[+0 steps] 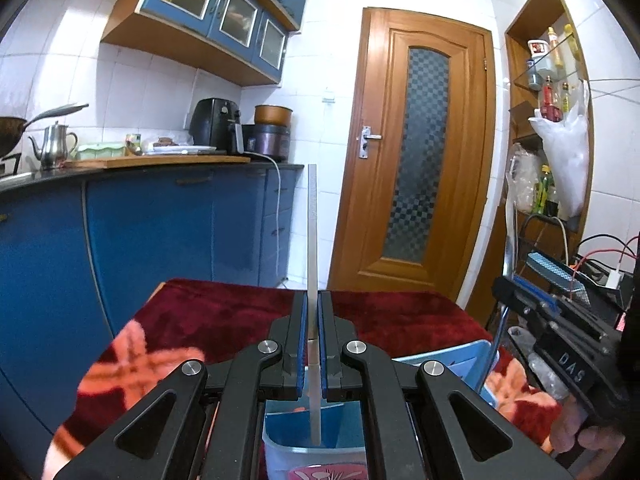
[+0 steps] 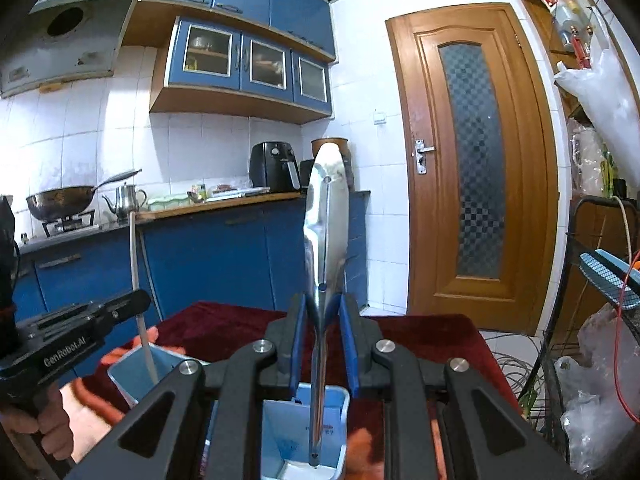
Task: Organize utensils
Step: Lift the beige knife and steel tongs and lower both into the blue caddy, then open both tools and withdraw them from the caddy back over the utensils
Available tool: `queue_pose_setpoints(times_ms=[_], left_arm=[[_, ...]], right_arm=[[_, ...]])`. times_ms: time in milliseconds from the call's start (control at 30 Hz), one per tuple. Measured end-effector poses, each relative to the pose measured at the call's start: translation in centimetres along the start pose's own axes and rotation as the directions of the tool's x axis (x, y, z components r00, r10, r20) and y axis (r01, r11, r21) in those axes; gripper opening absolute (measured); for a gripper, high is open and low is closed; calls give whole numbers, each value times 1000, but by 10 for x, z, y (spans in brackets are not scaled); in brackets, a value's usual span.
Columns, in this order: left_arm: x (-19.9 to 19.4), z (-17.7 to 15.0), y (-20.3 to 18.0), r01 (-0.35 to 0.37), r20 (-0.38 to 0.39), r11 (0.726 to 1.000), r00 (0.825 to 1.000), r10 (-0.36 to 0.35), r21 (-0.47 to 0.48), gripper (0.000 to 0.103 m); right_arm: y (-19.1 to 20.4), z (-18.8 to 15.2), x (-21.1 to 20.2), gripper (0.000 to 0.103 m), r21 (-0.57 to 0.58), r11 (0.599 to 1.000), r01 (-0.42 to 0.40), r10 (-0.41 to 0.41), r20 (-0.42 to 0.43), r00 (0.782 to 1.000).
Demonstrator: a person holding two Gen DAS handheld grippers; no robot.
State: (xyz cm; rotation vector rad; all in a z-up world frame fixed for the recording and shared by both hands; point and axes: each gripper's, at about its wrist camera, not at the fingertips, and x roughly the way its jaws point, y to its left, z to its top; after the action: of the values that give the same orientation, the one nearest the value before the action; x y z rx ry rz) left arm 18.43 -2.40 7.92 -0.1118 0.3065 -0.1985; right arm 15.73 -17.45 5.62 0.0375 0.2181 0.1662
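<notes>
The left gripper [image 1: 313, 322] is pinching a thin flat metal strip [image 1: 312, 240] between its closed pads, holding it upright with its lower end hanging inside a blue bin [image 1: 280, 452] directly below. The right gripper [image 2: 323, 320] is clamping a spoon [image 2: 326, 216], jaws narrowly apart around the handle, bowl pointing up and handle tip dipping into a second blue bin [image 2: 276, 424]. Both bins are sitting on a table covered by a red patterned cloth [image 1: 224, 312], whose far edge is ending short of the blue cabinets [image 1: 160, 232], leaving a strip of open floor.

The left view is showing the right gripper from the side, with the spoon's handle going down at the far bin's edge [image 1: 444, 354]; the right view is showing the left gripper [image 2: 136, 304] and a hand [image 2: 76, 412] beneath it. A wooden door [image 2: 472, 168] is standing beyond the table. A wire rack with cables [image 2: 600, 280] is crowding the right side.
</notes>
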Motion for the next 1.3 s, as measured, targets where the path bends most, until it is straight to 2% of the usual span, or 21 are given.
queue_pose_setpoints(times_ms=[333,433,500,567,700,800,1067,1300], left_arm=[[7,-8,1,2,-71,1000,997,-2,-7,5],[7,-10,0,5,-102,1000,995,-6,-7,15],[5,-11,-1,6,-114,1000,993,-7,-8,20],[2,-12,-1,4,-120,1000,993,-6,-10,23],[-9,-13,-1,2,-128,1000,992,-4,-15,25],[-18,-14,-1,-6,-137,1000,991,4,-16,34],[-44,-17,-1,-8,-176,1000,984,9,4,39],[-68,-20,2,-17,-203,1000,979,19,14,40]], right_arm=[[5,-15,4,20,-38,999,-19,16,-97,995],[7,-17,4,23,-42,999,-29,24,-119,993],[7,-15,2,35,-35,999,-33,28,-117,993],[4,-14,-1,42,-21,999,-40,38,-109,993],[1,-8,-9,42,-3,999,-43,43,-96,994],[-1,-5,-14,42,15,999,-50,51,-100,994],[0,3,-42,46,29,998,-52,54,-67,996],[4,10,-74,48,28,998,-54,55,-23,998]])
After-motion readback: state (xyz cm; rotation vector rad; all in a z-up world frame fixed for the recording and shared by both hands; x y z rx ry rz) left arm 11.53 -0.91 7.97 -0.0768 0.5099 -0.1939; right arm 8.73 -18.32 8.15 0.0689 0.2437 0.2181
